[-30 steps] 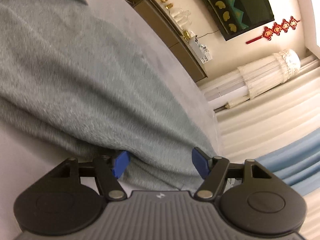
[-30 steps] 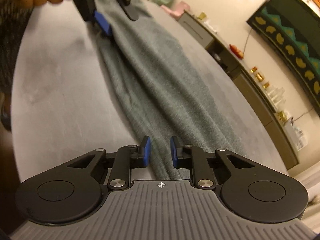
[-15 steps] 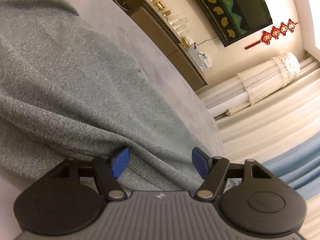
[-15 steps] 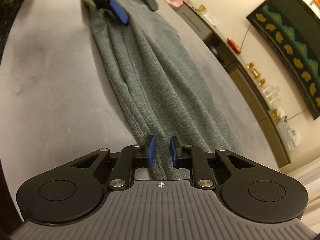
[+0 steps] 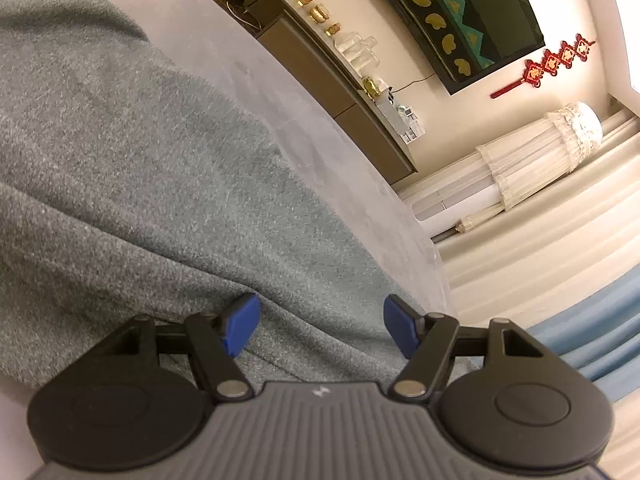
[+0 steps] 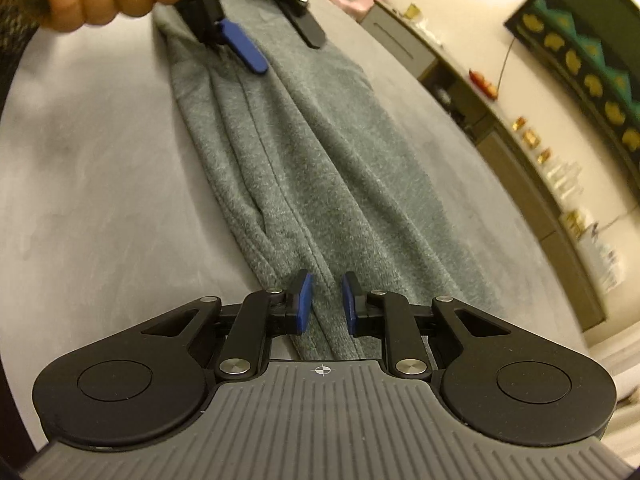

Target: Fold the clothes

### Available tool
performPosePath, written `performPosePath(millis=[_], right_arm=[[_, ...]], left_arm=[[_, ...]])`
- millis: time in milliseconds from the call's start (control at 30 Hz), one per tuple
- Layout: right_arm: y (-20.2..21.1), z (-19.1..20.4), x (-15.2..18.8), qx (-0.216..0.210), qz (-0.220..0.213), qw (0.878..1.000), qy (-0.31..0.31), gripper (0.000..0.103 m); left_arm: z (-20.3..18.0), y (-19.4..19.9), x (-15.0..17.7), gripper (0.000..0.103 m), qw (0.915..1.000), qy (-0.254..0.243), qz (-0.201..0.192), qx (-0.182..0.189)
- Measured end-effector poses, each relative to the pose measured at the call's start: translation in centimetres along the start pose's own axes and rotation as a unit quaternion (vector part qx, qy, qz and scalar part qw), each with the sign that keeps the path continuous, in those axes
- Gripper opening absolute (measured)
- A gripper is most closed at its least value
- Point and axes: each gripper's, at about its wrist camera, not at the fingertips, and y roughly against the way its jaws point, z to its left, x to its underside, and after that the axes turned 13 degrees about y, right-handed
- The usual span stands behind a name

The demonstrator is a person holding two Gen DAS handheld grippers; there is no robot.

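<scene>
Grey-green fleece garment (image 6: 304,168) runs lengthwise from right gripper (image 6: 325,307), seemingly clamped on its near end | left gripper (image 5: 320,330) spread wide over far end

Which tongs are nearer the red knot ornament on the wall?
Left. The left tongs face the wall where the red knot ornament hangs. The right tongs sit at the grey garment's opposite end.
</scene>
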Motion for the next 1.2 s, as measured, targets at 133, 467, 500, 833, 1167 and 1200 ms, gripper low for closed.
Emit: performPosePath(millis=[133, 467, 500, 833, 1167, 1200], right_arm=[[-0.1, -1.6, 0.5, -0.043, 0.0, 0.998, -0.035, 0.0], [7.0, 0.9, 2.8, -0.018, -0.05, 0.998, -0.031, 0.0], [7.1, 1.1, 3.0, -0.02, -0.046, 0.998, -0.027, 0.0], [5.3, -4.0, 4.3, -0.049, -0.104, 0.974, -0.198, 0.01], [1.4, -2.2, 4.1, -0.13, -0.017, 0.964, -0.233, 0.017], [1.7, -1.9, 4.5, -0.135, -0.021, 0.962, -0.236, 0.017]], left_arm=[[0.1, 0.8, -0.4, 0.069, 0.9999, 0.005, -0.007, 0.007], [-1.9, 3.6, 2.5, 0.072, 0.9979, -0.029, 0.02, 0.054], [-2.3, 3.4, 3.2, 0.073, 0.9969, -0.045, 0.032, 0.056], [-2.5, -1.4, 4.5, 0.073, 0.9946, -0.076, 0.065, -0.026], [-6.0, -0.1, 4.7, 0.072, 0.9826, -0.162, 0.075, -0.053], [-6.5, -0.8, 4.2, 0.072, 0.9824, -0.163, 0.078, -0.05]])
